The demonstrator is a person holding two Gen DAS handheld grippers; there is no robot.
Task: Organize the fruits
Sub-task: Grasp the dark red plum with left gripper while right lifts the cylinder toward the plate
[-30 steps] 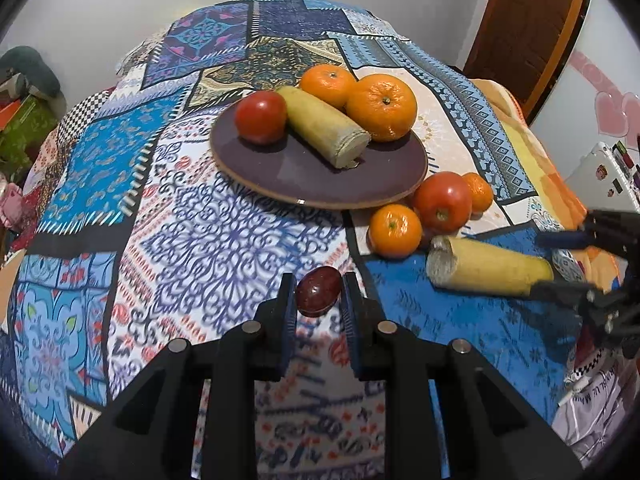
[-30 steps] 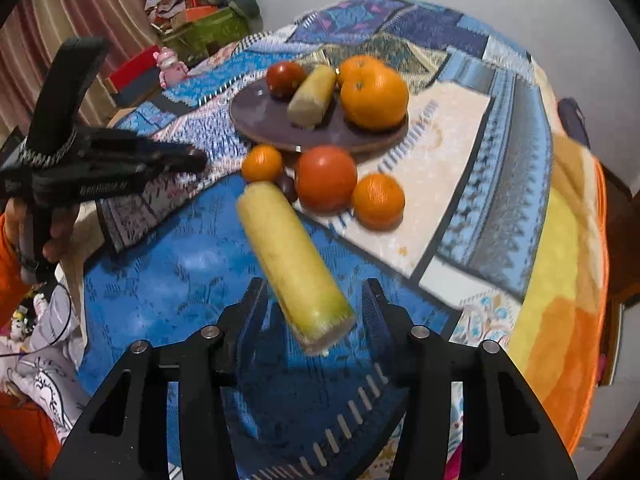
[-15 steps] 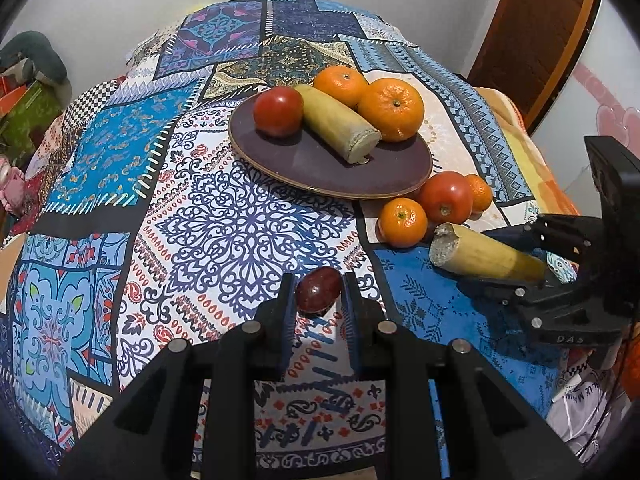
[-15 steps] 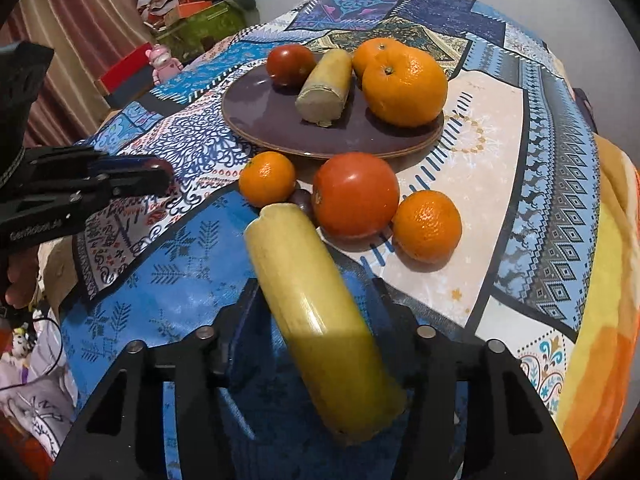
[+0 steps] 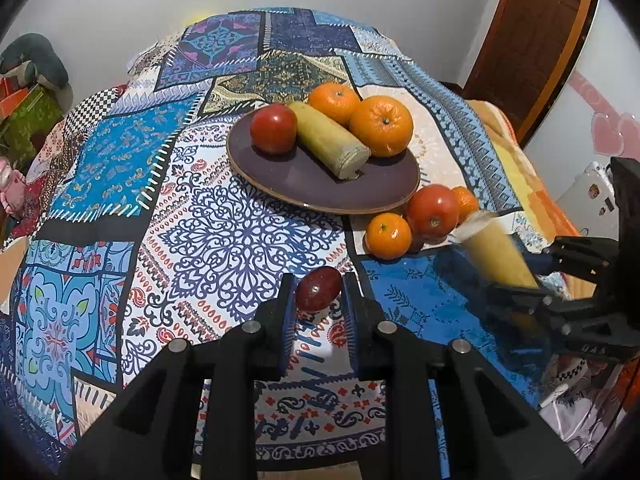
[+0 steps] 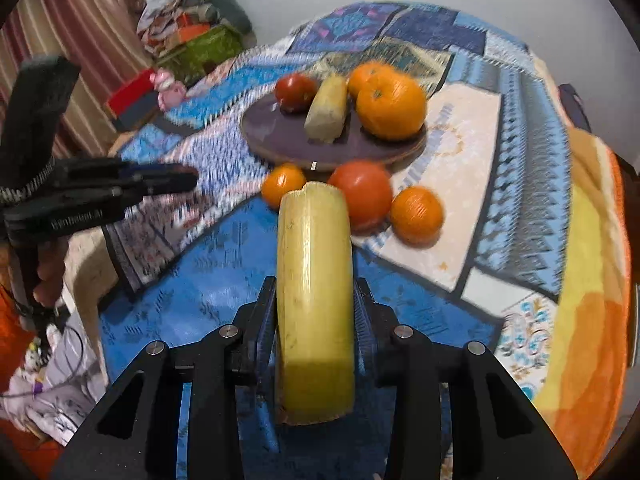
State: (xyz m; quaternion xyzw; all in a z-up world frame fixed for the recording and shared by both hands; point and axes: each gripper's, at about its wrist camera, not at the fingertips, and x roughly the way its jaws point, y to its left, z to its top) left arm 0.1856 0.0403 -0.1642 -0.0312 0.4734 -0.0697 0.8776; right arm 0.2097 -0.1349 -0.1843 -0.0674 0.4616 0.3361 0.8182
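Note:
My left gripper (image 5: 318, 294) is shut on a small dark red fruit (image 5: 318, 289), held over the patterned blanket. My right gripper (image 6: 315, 300) is shut on a long yellow cut fruit piece (image 6: 314, 288), lifted off the blanket; it also shows blurred in the left wrist view (image 5: 496, 252). A dark purple plate (image 5: 312, 180) holds a red tomato (image 5: 274, 129), another yellow piece (image 5: 328, 140) and two oranges (image 5: 382, 126). Beside the plate lie a tomato (image 5: 433, 210) and two small oranges (image 5: 388, 236).
The patchwork blanket (image 5: 224, 232) covers a bed. A brown door (image 5: 532, 40) stands at the back right. Clutter and boxes (image 6: 188, 44) lie past the bed's far side. The left gripper (image 6: 168, 182) shows in the right wrist view.
My right gripper closed on the yellow piece and lifted it off the blanket, turning it in line with the fingers. The left gripper kept the dark red fruit and stayed nearly still.

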